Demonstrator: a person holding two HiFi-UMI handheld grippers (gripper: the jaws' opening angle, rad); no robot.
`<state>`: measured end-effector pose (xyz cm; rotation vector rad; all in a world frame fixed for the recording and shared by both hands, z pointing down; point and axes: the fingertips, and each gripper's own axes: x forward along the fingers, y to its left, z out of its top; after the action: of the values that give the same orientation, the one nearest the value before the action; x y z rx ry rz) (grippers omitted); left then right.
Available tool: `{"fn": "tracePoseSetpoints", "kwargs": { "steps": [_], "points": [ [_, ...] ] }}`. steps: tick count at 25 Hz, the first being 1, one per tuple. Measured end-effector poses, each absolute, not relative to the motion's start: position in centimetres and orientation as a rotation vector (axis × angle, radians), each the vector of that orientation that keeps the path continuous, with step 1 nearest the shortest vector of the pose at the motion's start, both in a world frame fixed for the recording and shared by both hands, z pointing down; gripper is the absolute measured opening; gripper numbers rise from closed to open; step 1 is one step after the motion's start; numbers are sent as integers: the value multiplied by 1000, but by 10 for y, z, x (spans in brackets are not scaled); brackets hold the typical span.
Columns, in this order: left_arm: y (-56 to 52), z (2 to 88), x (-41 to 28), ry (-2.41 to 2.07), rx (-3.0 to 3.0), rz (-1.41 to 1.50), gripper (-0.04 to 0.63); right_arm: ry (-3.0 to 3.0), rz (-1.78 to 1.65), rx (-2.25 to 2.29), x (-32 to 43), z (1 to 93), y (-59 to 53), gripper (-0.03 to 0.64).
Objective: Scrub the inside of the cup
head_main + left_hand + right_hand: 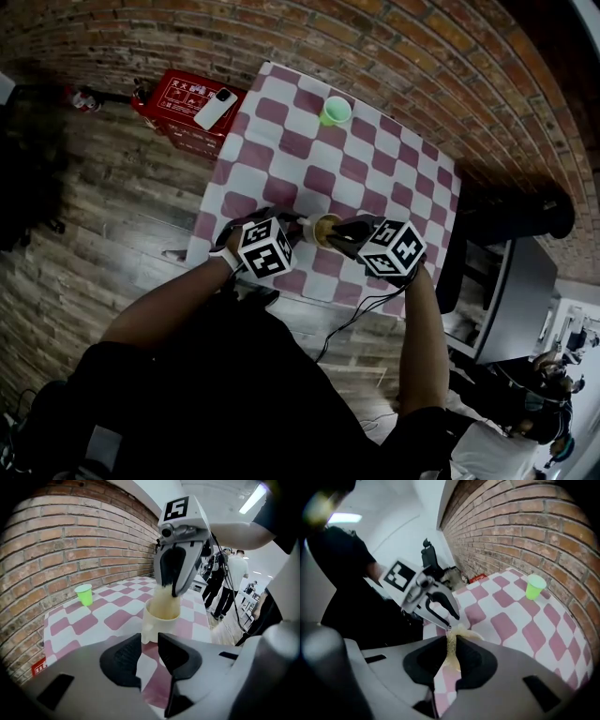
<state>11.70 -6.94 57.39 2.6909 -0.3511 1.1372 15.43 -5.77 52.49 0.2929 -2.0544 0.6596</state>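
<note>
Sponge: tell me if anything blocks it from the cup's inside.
Nothing visible does. The sponge, clamped in the right gripper, sits in the cup's open mouth. The green cup stands far off across the table.

Both bare forearms reach forward, grippers nearly tip to tip. The left gripper's (149,645) jaws pinch the cup (160,620) by its handle; the right gripper's (449,646) jaws clamp a sponge (451,653).

The cream ceramic cup (326,228) stands near the front edge of the red-and-white checked surface (281,159), between the left tool (298,225) and the right tool (341,234), whose yellow sponge (451,643) reaches into it. A small green plastic cup (335,111) stands well behind, at the far edge. Left of the surface, a white phone (215,107) lies on a red box (173,101)
</note>
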Motion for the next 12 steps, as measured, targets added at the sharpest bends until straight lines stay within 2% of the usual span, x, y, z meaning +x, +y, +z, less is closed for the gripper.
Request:
{"fn": "tracePoseSetpoints", "kwargs": {
  "steps": [6,12],
  "points": [
    [-67,575,119,-344,2692,1134,120,-2242,693,393,170,453,-79,72],
    [-68,576,116,-343,2680,1142,120,-2005,461,301,170,506,-65,72]
  ]
}}
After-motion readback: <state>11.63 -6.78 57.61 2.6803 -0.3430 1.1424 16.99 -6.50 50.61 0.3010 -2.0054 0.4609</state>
